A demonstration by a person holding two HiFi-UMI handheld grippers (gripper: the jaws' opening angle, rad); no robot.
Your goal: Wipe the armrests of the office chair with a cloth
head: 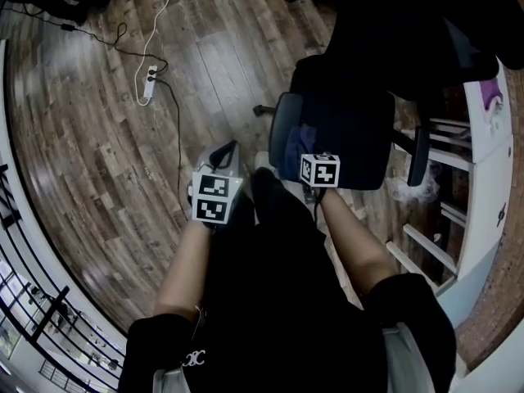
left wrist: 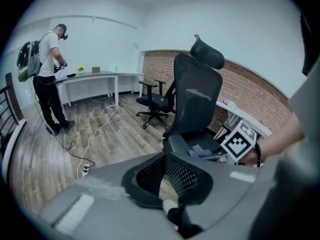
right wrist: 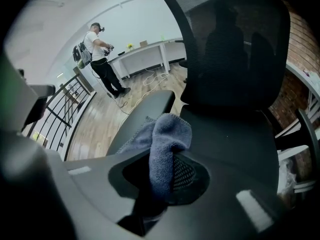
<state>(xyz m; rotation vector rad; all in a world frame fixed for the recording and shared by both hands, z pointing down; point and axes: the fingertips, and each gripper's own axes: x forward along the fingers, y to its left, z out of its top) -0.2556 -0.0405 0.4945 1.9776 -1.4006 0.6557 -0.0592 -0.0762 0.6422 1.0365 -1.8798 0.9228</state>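
**A:** Where's the cloth (right wrist: 167,134)?

**B:** In the right gripper (right wrist: 170,159). Its jaws are clamped on a blue fold, and the loose end spills forward toward the left armrest (right wrist: 145,109) of the office chair (head: 344,137).

**A:** Touching the pad?

**B:** I can't tell. It hangs right at the near end. The armrest's long axis runs from near to far, straight away from the jaws, so I'd expect the wipe to be a push along that line.

**A:** And the left gripper (head: 227,158)?

**B:** Its jaws are drawn together on nothing. It's held off to the left over the floor, farther from the chair, so the right hand is the nearer one.

**A:** The other armrest (head: 419,158)?

**B:** On the far right side of the seat, well apart from the cloth.

**A:** And the room?

**B:** A wooden plank floor (head: 106,121) with a power strip (head: 149,84) and trailing cable to the left. There's a brick wall (left wrist: 250,89), and a second person (left wrist: 50,79) stands at a long white table (left wrist: 95,74) far off.
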